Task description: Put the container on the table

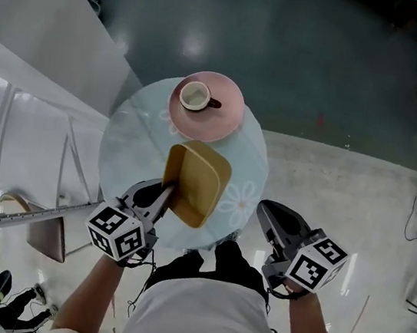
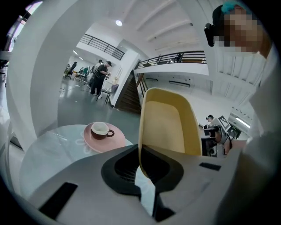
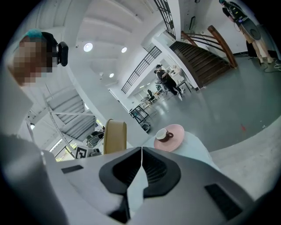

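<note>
A shallow yellow container (image 1: 197,182) hangs tilted over the round glass table (image 1: 131,139), its hollow side facing right. My left gripper (image 1: 168,188) is shut on its near rim; in the left gripper view the container (image 2: 169,121) stands up from between the closed jaws. My right gripper (image 1: 265,213) is shut with nothing in it, near the table's front right edge and apart from the container. From the right gripper view the container (image 3: 115,136) shows edge-on at the left.
A pink plate (image 1: 219,121) with a brown cup (image 1: 196,96) on it sits at the table's far side, also seen as the plate (image 2: 94,139) and plate (image 3: 173,139). A white staircase rail (image 1: 23,212) runs at left. Dark floor lies beyond the table.
</note>
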{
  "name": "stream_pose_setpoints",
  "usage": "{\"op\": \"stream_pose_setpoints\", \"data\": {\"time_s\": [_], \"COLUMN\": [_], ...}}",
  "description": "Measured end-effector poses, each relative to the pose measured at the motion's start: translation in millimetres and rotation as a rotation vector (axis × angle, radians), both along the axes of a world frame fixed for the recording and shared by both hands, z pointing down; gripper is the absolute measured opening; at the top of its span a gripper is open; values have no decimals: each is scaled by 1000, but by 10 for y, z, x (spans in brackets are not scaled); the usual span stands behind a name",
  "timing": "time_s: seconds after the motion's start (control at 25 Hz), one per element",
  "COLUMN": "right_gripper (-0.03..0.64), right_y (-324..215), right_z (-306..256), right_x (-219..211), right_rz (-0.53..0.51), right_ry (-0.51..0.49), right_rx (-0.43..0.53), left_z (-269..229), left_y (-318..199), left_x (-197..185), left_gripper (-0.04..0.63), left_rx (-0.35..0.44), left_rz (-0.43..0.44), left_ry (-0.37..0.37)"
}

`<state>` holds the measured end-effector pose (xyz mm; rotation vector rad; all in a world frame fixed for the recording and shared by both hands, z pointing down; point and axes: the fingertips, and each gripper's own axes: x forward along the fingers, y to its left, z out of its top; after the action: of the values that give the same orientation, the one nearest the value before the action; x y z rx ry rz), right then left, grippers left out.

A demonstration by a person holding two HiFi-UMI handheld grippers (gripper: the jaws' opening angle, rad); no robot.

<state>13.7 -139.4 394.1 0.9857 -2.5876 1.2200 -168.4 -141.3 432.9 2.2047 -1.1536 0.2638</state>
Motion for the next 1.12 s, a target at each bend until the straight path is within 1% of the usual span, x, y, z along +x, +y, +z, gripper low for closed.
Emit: {"op": "stream_pose_setpoints", "data": {"time_s": [0.36,0.64,0.92,1.12], "right_gripper": [25,25,25,25], "right_y": [-265,-422,-546,-628], "right_z": [286,443,599,756], "right_x": [376,548,604,699], "right_rz": [18,25,25,30], "right_ry": [-3,2,-6,2], "right_rx": [-57,-85,-107,-123], "left_z": [491,779,1176,1399], "left_y": [-328,-547,-681,-799], "left_x": [428,713,826,904], "left_gripper": [26,26,26,26], "left_rx": [-76,-106,-171,-192], "left_rz": [48,98,124,150], "left_ry": [-59,-123,-171,-232]}}
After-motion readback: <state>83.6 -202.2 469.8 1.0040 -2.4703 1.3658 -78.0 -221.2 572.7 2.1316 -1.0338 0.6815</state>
